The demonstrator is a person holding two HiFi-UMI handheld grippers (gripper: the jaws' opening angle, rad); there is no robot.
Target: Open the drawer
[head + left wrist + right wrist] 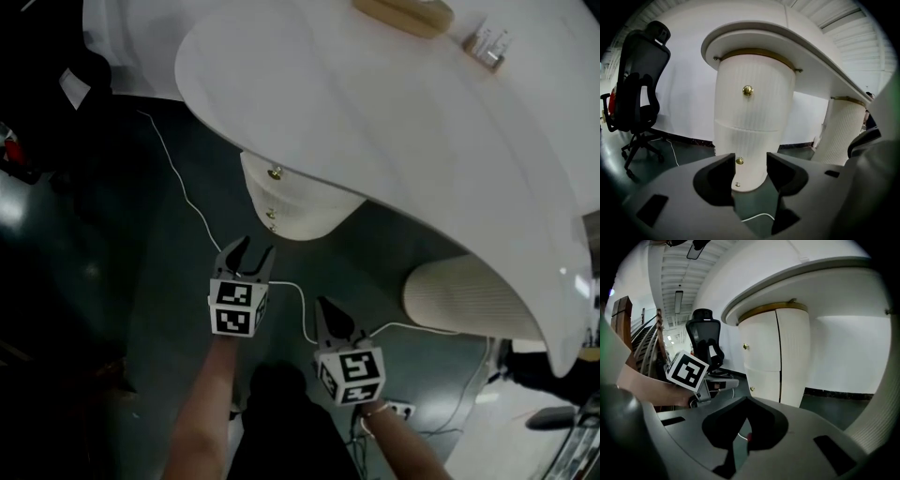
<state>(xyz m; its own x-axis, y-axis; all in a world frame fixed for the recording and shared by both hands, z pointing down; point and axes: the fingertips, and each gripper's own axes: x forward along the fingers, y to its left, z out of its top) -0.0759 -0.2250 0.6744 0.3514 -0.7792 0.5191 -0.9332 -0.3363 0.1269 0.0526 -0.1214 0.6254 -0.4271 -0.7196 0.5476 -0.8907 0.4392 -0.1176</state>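
Note:
A white ribbed pedestal (pixel 295 206) stands under the curved white tabletop (pixel 394 122). It holds stacked drawers, each with a brass knob (pixel 747 90). A lower knob (pixel 739 161) shows between the jaws of my left gripper (pixel 750 159), still some way ahead of them. In the head view my left gripper (pixel 253 247) is open, pointing at the pedestal's base just short of it. My right gripper (pixel 325 307) hangs lower right, shut and empty. From the right gripper view, the pedestal (pixel 776 357) stands ahead, past my right gripper (pixel 746 401), with the left gripper's marker cube (pixel 686 370) at left.
A black office chair (pixel 640 84) stands left of the pedestal. A white cable (pixel 187 202) runs across the dark floor to a power strip (pixel 398 409). A second ribbed pedestal (pixel 459 295) is at right. On the tabletop sit a wooden block (pixel 403 14) and a small clear object (pixel 487 45).

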